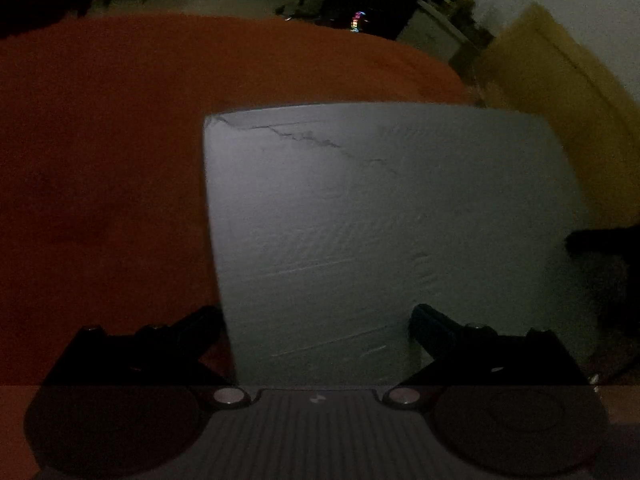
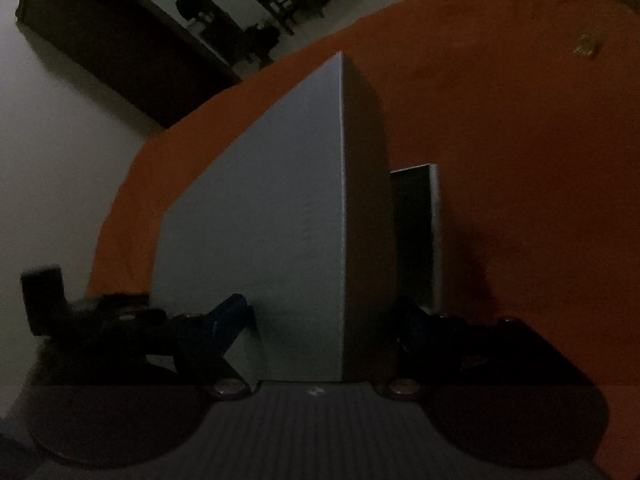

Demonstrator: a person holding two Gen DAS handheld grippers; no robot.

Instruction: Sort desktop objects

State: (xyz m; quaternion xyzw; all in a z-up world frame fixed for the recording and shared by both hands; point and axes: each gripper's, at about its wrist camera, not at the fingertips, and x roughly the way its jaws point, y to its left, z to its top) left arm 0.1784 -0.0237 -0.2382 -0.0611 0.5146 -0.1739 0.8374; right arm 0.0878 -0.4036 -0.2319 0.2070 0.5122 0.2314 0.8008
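Observation:
The scene is very dim. A large white box point(image 1: 380, 220) lies on an orange cloth point(image 1: 100, 160) and fills the space between the fingers of my left gripper point(image 1: 316, 316). That gripper's left finger sits at the box's left edge and its right finger lies over the white face; whether they press is unclear. In the right wrist view the white box point(image 2: 260, 220) shows a corner edge, one face lit and one dark. My right gripper point(image 2: 320, 312) straddles that corner with a finger against each face.
A dark opening with a pale rim point(image 2: 434, 236) stands just behind the box. A small object point(image 2: 586, 45) lies far back on the orange cloth point(image 2: 520, 140). A yellow panel point(image 1: 560, 100) rises at the right. The other gripper point(image 2: 80, 304) shows at the box's left.

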